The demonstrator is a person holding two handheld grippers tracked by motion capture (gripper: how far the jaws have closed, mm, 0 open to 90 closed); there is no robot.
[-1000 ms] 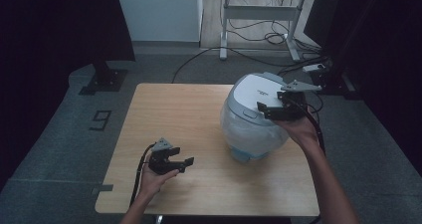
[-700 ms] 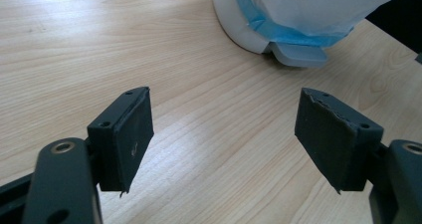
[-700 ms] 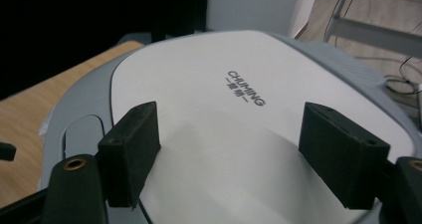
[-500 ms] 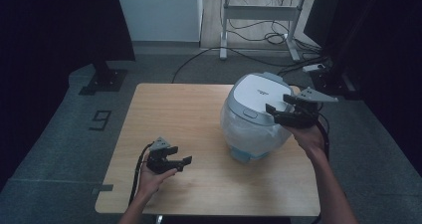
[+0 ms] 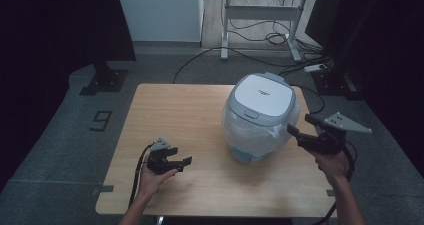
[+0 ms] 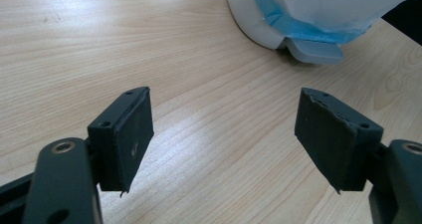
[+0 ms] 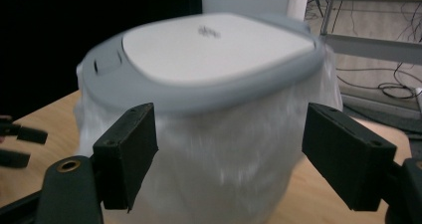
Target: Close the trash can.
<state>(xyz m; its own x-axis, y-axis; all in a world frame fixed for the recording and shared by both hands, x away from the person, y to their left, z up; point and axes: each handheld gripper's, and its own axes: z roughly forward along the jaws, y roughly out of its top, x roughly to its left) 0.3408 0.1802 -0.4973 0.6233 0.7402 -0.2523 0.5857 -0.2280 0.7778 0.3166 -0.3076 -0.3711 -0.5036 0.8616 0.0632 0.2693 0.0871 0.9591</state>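
In the lower left of the high view the left gripper (image 5: 176, 161) rests low over the wooden table (image 5: 175, 110), held in the person's left hand (image 5: 152, 177), its jaws standing wide with nothing between them; in the left gripper view the two black pads (image 6: 130, 134) frame bare wood. At the centre right of the table stands one rice cooker (image 5: 260, 115), a round white pot with a grey rim, a flat white lid bearing a small dark mark, and a latch button at the lid's front edge. Thin clear plastic wraps its body, and a pale blue band runs round its base, seen close in the upper right of the left gripper view (image 6: 318, 15). The lid is shut, so what lies inside cannot be told. At the right of the high view the right gripper (image 5: 300, 127) hangs just beside the cooker's side, pointing at it, apart from it. Its jaws have just been closing slightly yet stand wide, and the right gripper view shows them framing the wrapped cooker (image 7: 219, 109) without pressing on it.
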